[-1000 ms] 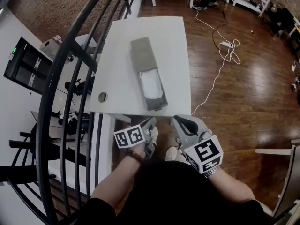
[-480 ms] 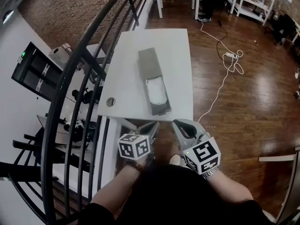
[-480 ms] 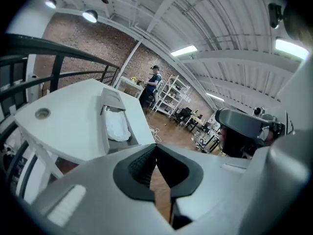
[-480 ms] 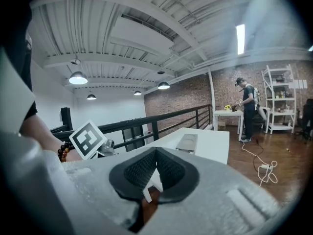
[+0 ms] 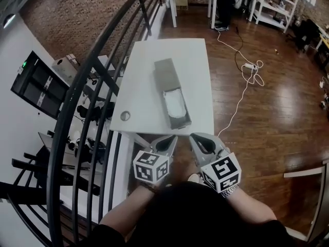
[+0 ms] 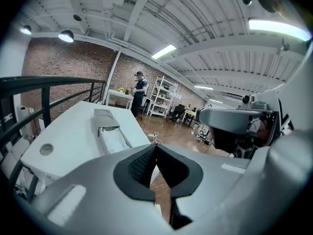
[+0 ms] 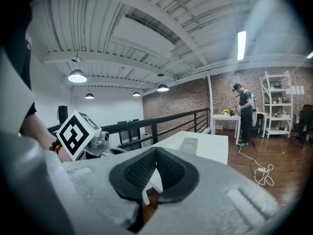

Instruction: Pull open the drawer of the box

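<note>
Grey box (image 5: 168,78) is sitting on the white table (image 5: 144,76), right of the middle. Its long axis runs pretty much straight away from the person holding the grippers, skewed a touch so the near end drifts right. The drawer (image 5: 177,118) is already slid out of the near end, so the open end points back at the person, and its front stops just short of the near table edge. There's something white (image 5: 174,103) lying in it, can't tell what.

The only print I can make out is the black-and-white square markers on the gripper cubes.

Both grippers hang off the near end of the table, well clear of the box and not touching it. The left gripper (image 5: 165,144) has its jaws pressed together on nothing, and its own camera shows the pads meeting with only floor and table behind them. The right gripper (image 5: 203,143) is the same: clamped, empty, just beside the left one.

Compared with a second ago, the left jaws had a small gap and have snapped closed since. Both grippers have pulled back from the table edge, the left one swinging in toward the right. The head camera has tipped up, so the table sits higher in view and more of the far room shows. The drawer sticks out about as far as before.
</note>
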Demonstrator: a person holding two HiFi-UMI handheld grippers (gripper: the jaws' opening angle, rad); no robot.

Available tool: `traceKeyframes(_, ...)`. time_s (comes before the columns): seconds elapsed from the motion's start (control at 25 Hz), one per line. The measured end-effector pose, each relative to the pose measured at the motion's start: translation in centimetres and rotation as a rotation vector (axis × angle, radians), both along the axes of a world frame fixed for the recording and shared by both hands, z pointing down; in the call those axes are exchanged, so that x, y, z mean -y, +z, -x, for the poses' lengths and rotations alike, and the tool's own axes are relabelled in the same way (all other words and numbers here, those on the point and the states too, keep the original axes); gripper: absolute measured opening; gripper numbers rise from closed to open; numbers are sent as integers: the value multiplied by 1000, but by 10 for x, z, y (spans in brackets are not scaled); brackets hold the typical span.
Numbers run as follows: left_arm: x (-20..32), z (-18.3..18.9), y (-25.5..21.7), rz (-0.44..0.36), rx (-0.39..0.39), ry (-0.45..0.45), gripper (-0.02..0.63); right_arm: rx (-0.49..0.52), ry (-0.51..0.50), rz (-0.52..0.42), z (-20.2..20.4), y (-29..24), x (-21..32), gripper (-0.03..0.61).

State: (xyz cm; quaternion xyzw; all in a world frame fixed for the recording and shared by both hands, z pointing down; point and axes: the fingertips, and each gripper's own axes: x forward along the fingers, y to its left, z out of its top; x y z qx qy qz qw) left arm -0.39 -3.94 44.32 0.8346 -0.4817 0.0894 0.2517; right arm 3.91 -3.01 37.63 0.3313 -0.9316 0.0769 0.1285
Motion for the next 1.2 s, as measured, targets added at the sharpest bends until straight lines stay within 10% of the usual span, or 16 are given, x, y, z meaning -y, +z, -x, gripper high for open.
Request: traceKeyframes(1.2, -43, 4, -30, -83, 50, 91, 12, -21, 64, -45, 11, -21, -47, -8)
